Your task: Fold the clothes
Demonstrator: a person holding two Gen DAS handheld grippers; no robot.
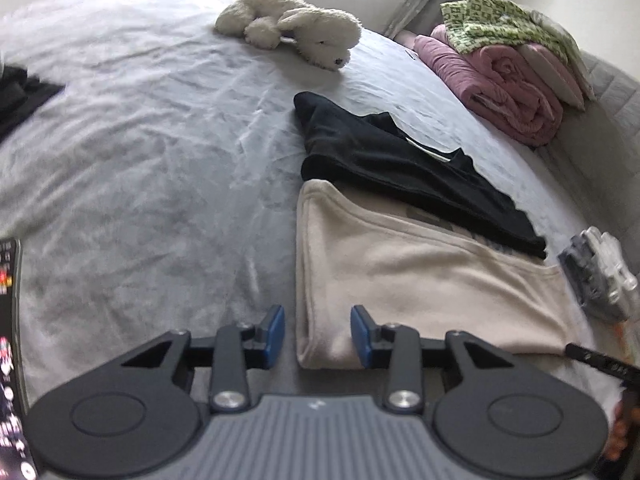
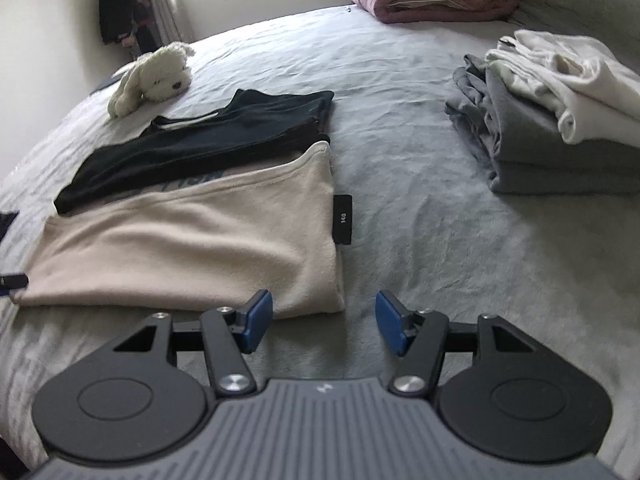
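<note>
A folded beige garment (image 1: 420, 280) lies flat on the grey bed sheet, with a folded black garment (image 1: 400, 160) just beyond it. My left gripper (image 1: 318, 336) is open, its jaws on either side of the beige garment's near left corner. In the right wrist view the beige garment (image 2: 192, 240) and the black garment (image 2: 208, 140) lie to the left. My right gripper (image 2: 324, 326) is open and empty, at the beige garment's near right corner. A black tag (image 2: 343, 220) sticks out from its right edge.
A white plush dog (image 1: 296, 28) lies at the far side of the bed. Rolled pink and green bedding (image 1: 508, 72) is stacked at the far right. A pile of folded grey and white clothes (image 2: 560, 120) sits on the right. More dark cloth (image 1: 20, 96) lies at the left edge.
</note>
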